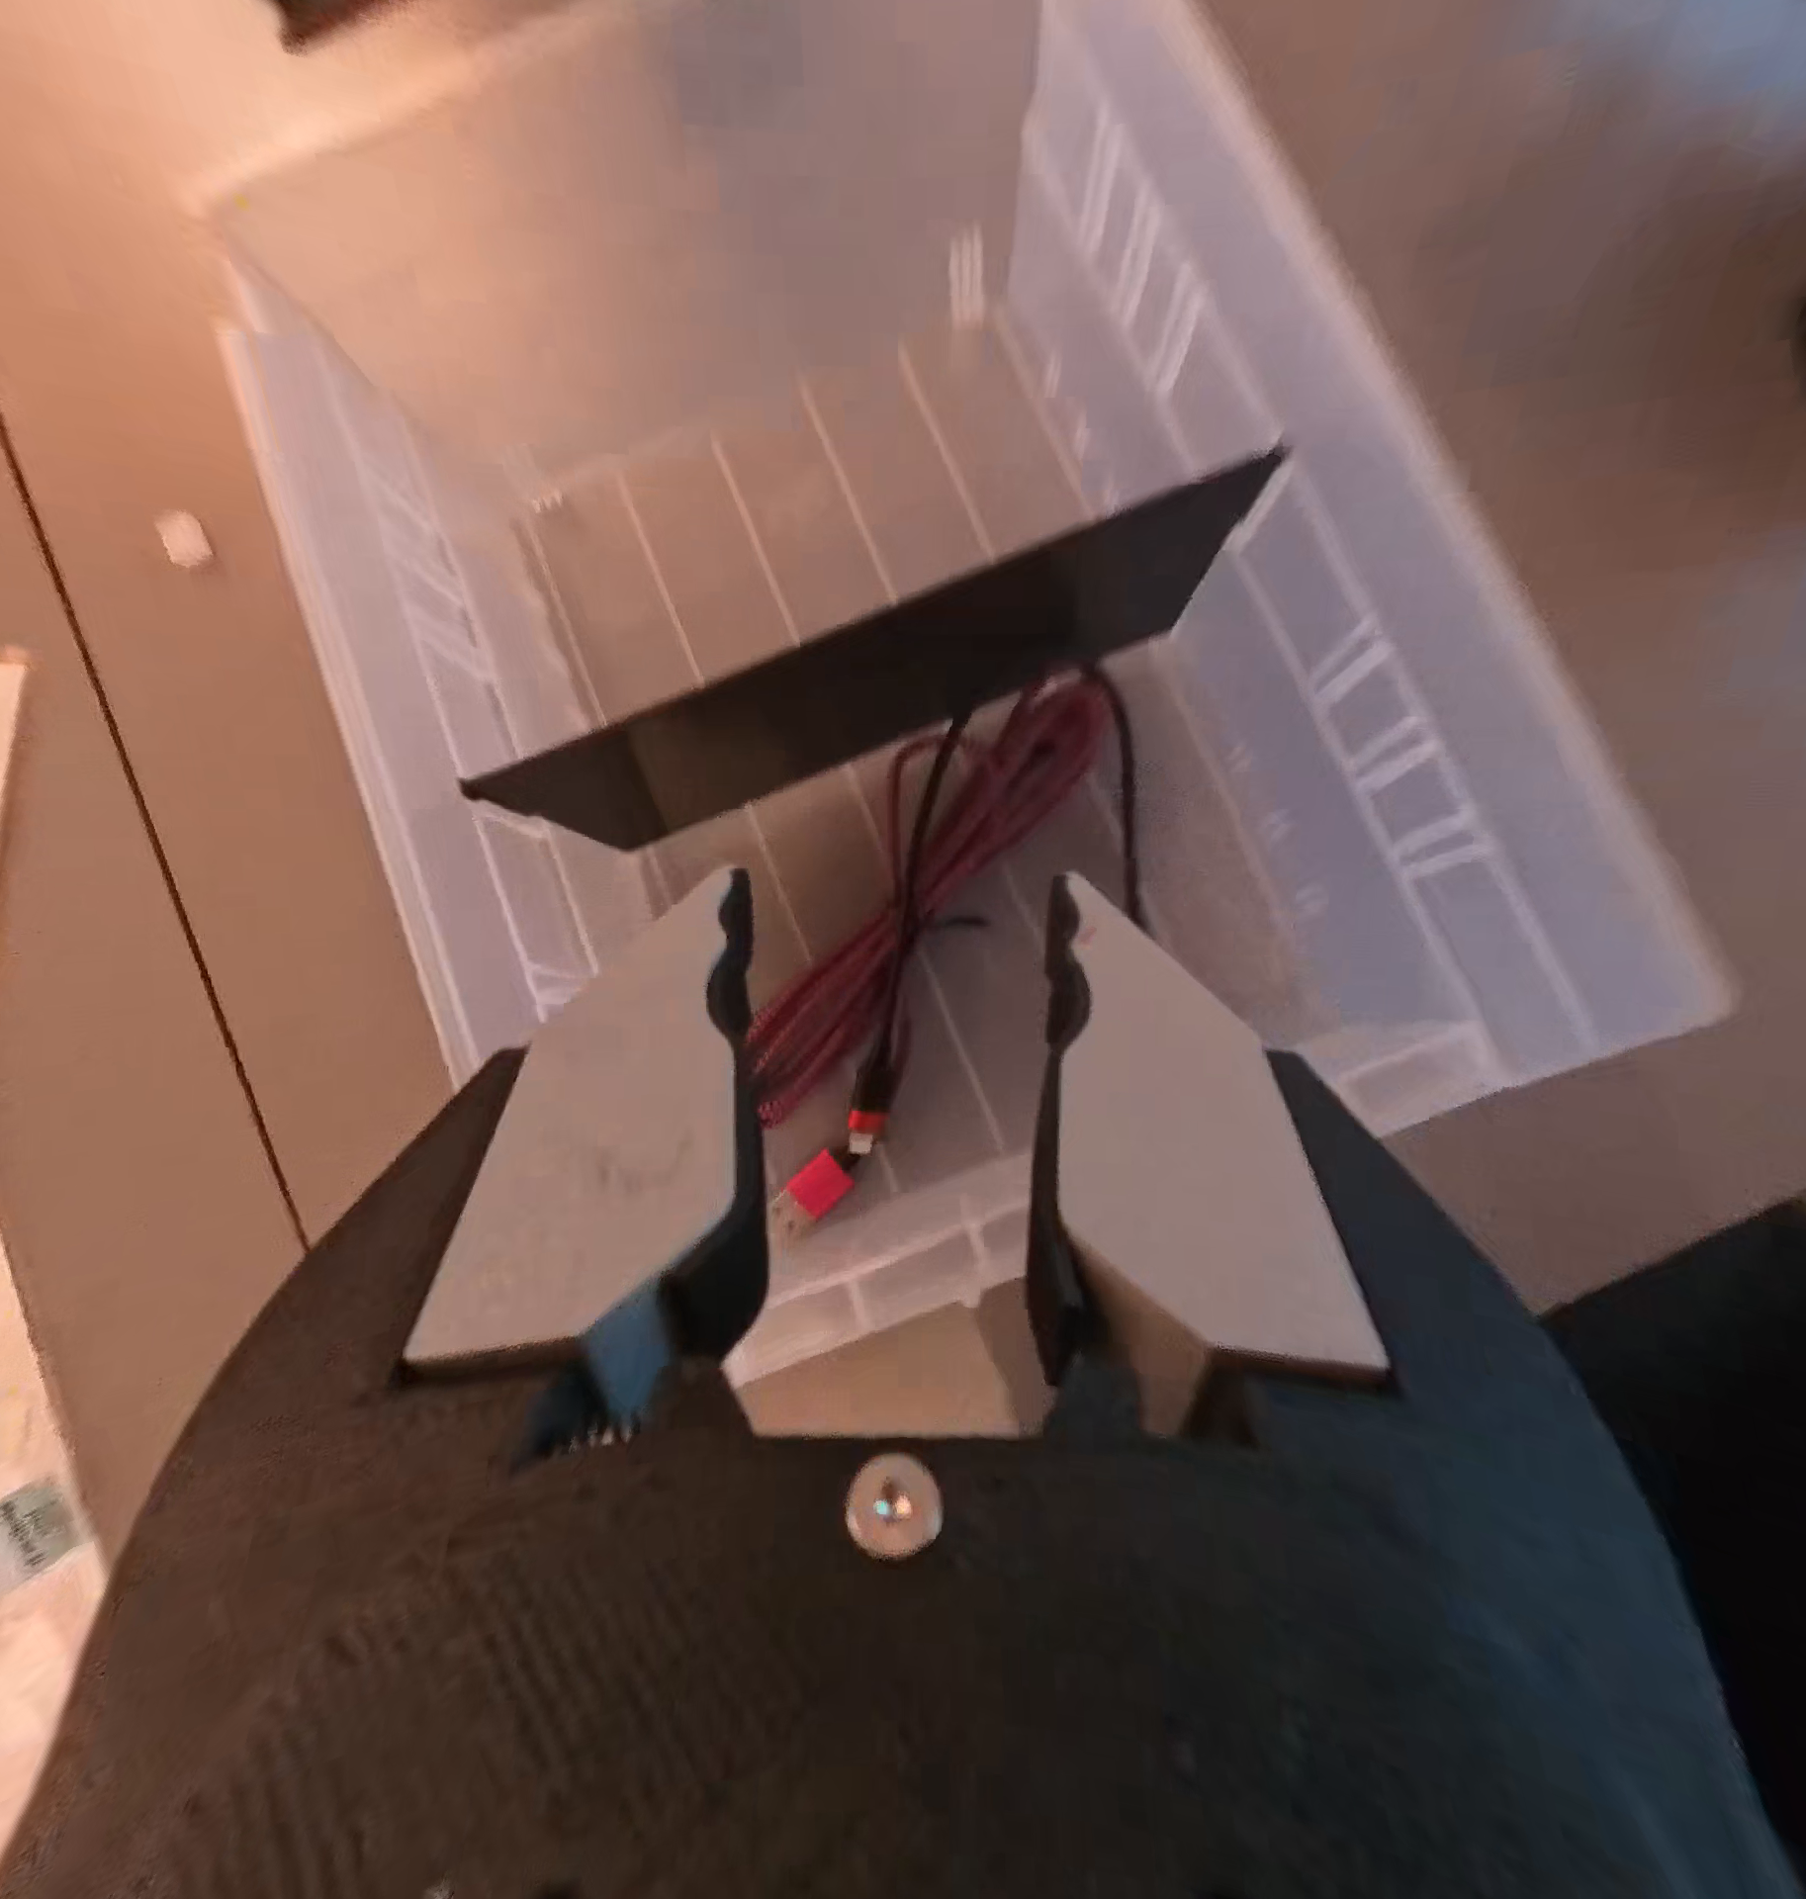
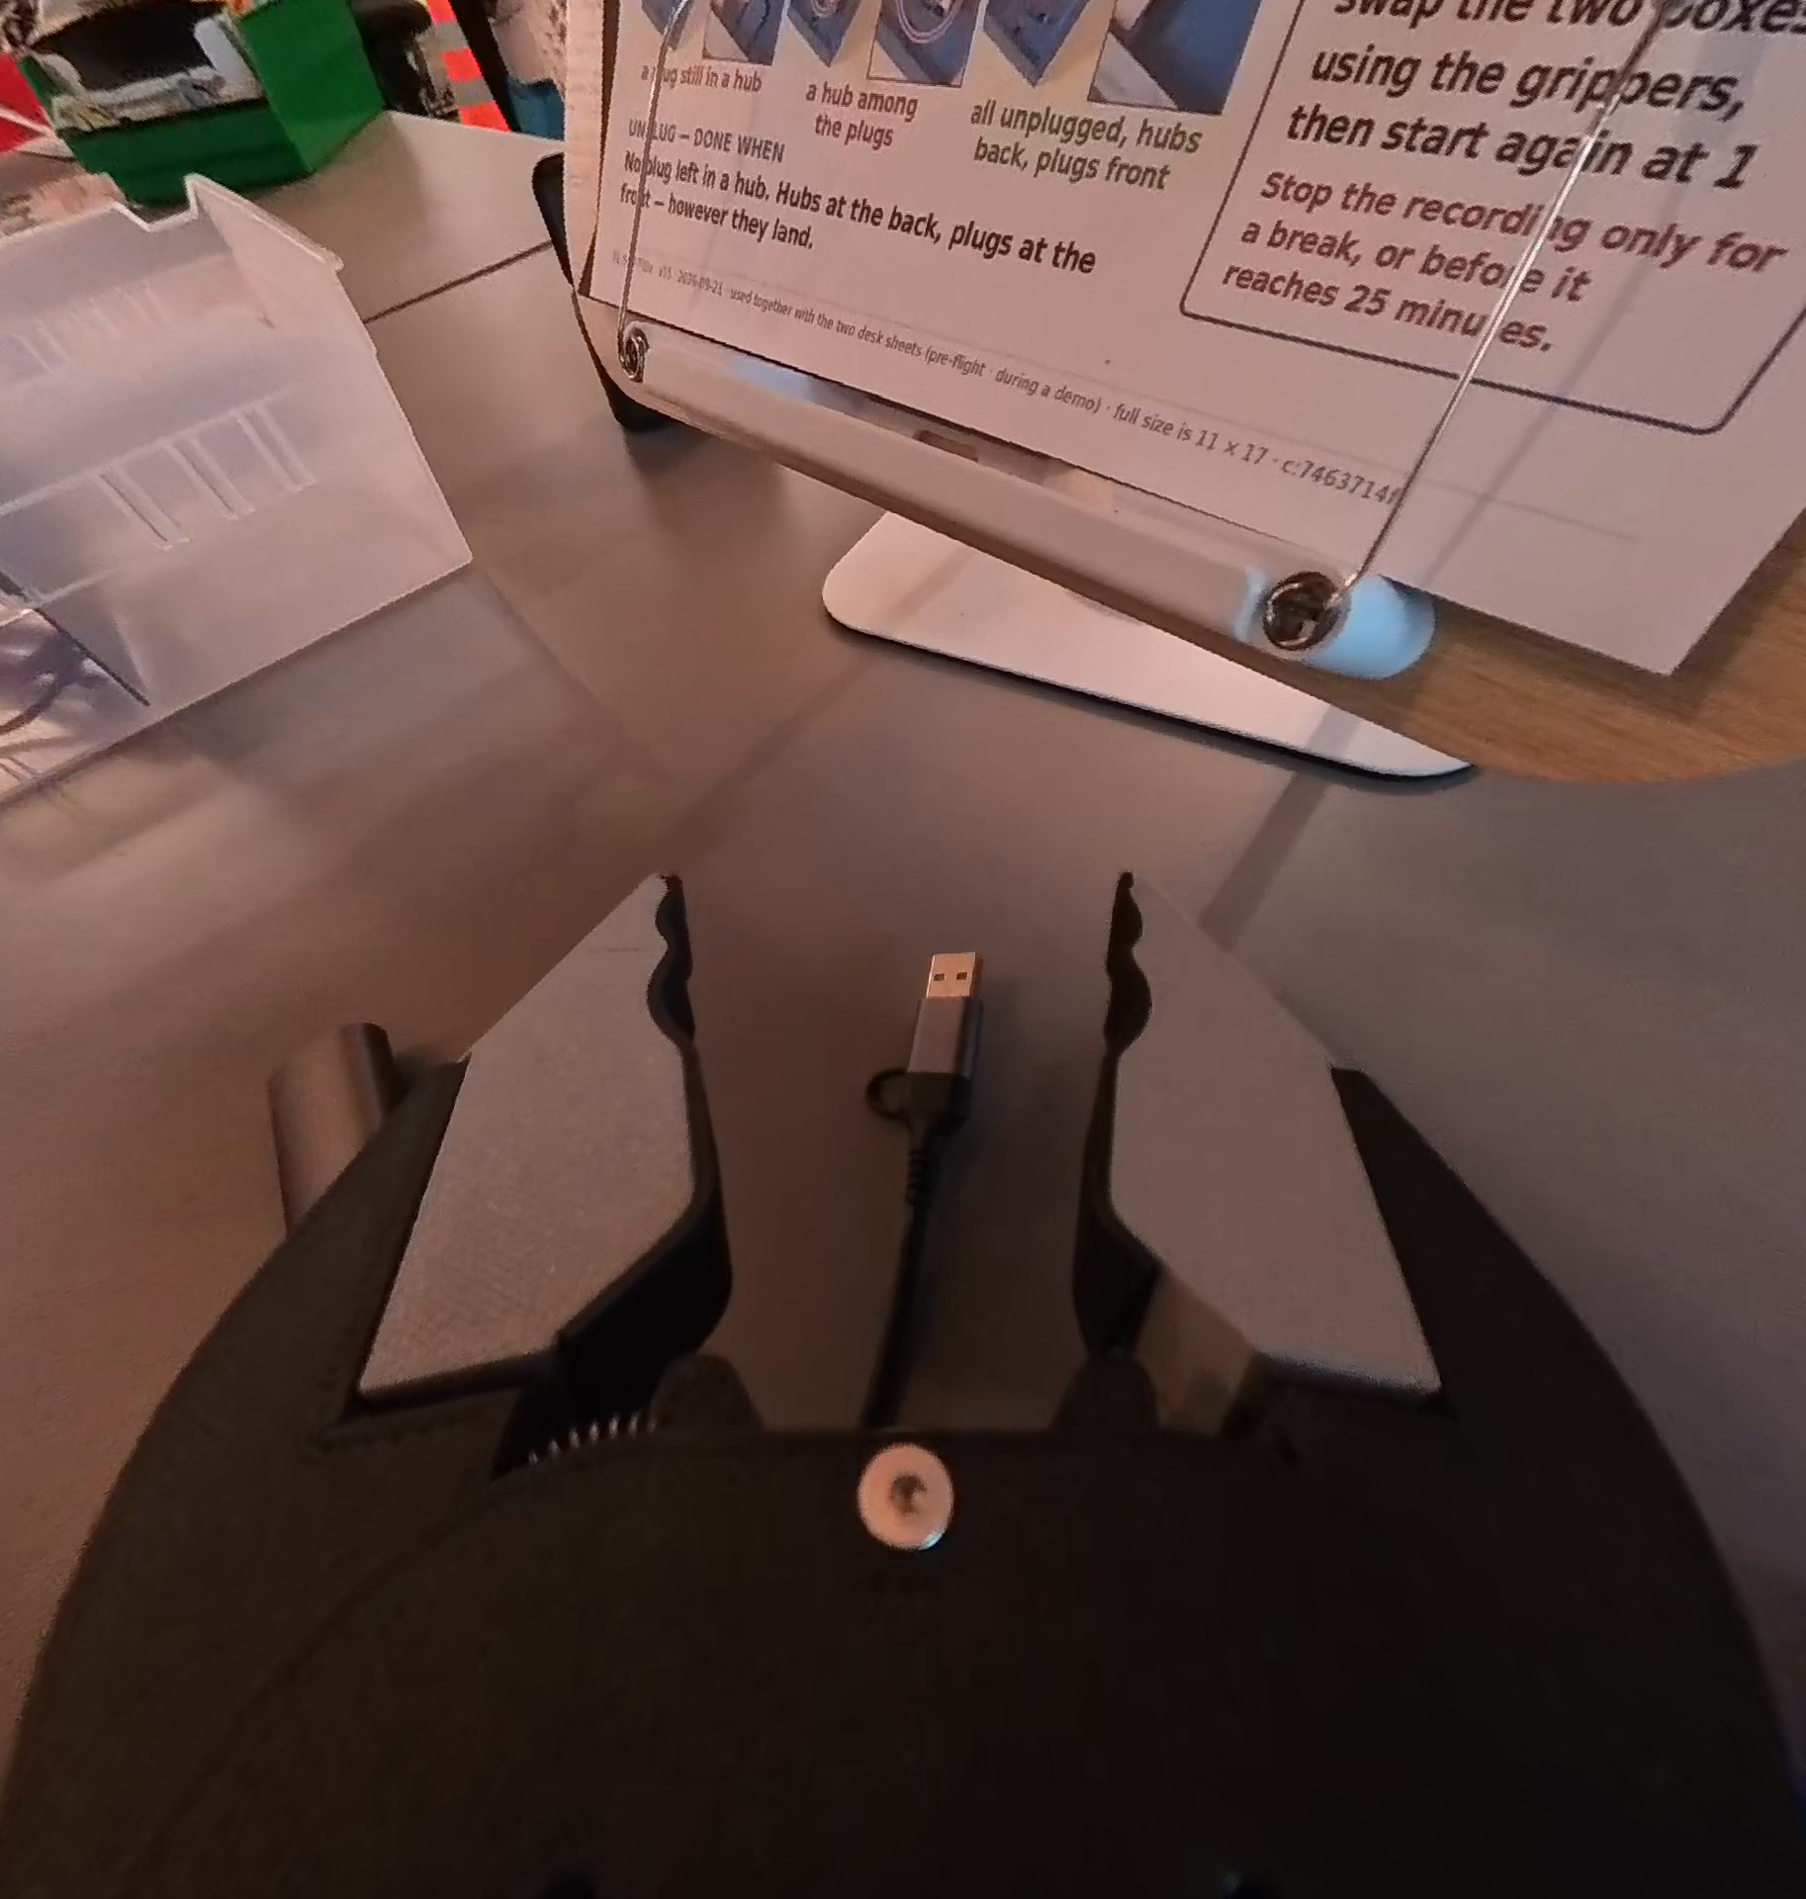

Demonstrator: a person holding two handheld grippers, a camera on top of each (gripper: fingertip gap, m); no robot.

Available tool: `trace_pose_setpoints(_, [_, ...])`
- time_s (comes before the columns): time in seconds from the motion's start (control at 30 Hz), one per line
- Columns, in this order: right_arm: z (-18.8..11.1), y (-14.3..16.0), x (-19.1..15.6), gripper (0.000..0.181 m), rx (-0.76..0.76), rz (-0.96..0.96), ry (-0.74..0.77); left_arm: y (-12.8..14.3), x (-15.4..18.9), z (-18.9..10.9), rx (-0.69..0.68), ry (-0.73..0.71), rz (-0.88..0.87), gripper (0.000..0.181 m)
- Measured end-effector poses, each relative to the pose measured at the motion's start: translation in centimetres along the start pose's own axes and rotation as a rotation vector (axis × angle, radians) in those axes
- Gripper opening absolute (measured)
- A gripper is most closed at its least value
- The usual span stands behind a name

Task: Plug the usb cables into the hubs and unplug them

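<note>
While your right gripper [image 2: 899, 925] hangs with fingers apart over the tabletop [image 2: 1495, 976], a grey USB plug [image 2: 948, 1012] lies between them, untouched. Your left gripper [image 1: 899, 904] — spread too, empty — hovers above the clear bin [image 1: 1289, 719], whose near corner holds a red braided cable [image 1: 878, 987] under a black divider [image 1: 868, 658].

Red-and-black braided cable [image 1: 966, 843]; clear bin [image 1: 1392, 658]; grey-black plug [image 2: 948, 1012]; green box [image 2: 293, 92].

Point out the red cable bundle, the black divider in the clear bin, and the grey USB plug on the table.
red cable bundle [image 1: 909, 925], left wrist view: on the crossing strands.
black divider [image 1: 878, 658], left wrist view: middle of its face.
grey USB plug [image 2: 948, 1012], right wrist view: on its housing.
</note>
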State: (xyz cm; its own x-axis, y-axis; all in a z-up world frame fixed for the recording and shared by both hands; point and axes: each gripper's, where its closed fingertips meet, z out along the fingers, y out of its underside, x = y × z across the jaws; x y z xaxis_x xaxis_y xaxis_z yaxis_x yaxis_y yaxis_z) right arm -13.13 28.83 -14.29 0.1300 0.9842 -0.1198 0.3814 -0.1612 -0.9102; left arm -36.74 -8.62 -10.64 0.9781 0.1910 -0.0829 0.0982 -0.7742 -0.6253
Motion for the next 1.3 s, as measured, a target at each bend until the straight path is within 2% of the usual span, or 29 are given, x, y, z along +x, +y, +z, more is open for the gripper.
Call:
trace_pose_setpoints(0.13, [-0.4, -0.1, 0.4, 0.079, 0.015, 0.024, 0.004, 3.0, -0.3, 3.3, -0.194, -0.026, 0.064, 0.052])
trace_pose_setpoints(0.23, [-0.6, -0.2, 0.6, 0.079, 0.029, 0.038, 0.007, 4.5, -0.8, 5.2, -0.285, -0.038, 0.084, 0.051])
trace_pose_setpoints(0.3, [-0.7, -0.3, 0.8, 0.078, 0.034, 0.045, 0.005, 4.8, -1.1, 5.8, -0.295, -0.04, 0.069, 0.036])
trace_pose_setpoints(0.4, [-0.6, -0.3, 0.8, 0.078, 0.033, 0.052, -0.002, 4.8, -0.1, 6.0, -0.288, 0.055, 0.028, 0.013])
trace_pose_setpoints(0.57, [-0.4, -0.4, 0.6, 0.078, 0.031, 0.045, -0.013, 4.3, -0.5, 5.5, -0.27, 0.048, 0.034, 0.007])
trace_pose_setpoints(0.77, [-0.3, -0.4, 0.3, 0.078, 0.026, 0.033, -0.019, 1.5, -1.2, 3.0, -0.182, 0.014, 0.04, 0.001])
trace_pose_setpoints(0.87, [-0.3, -0.5, 0.2, 0.078, 0.031, 0.035, -0.021, 0.3, -0.5, 1.5, -0.159, 0.064, 0.027, 0.001])
trace_pose_setpoints(1.0, [-0.5, -0.7, 0.2, 0.078, 0.039, 0.042, -0.026, -1.3, -2.8, 0.1, -0.108, -0.071, 0.056, 0.001])
trace_pose_setpoints(1.07, [-0.5, -0.7, 0.2, 0.077, 0.04, 0.041, -0.026, -3.3, -3.4, -1.2, -0.01, -0.122, 0.051, 0.001])
trace_pose_setpoints(1.2, [-0.5, -0.7, 0.1, 0.077, 0.04, 0.037, -0.026, -8.0, -3.1, -5.2, 0.178, -0.251, 0.162, 0.001])
trace_pose_setpoints(1.3, [-0.7, -1.0, -0.1, 0.078, 0.05, 0.032, -0.035, -11.3, -1.4, -8.6, 0.28, -0.314, 0.245, 0.001])
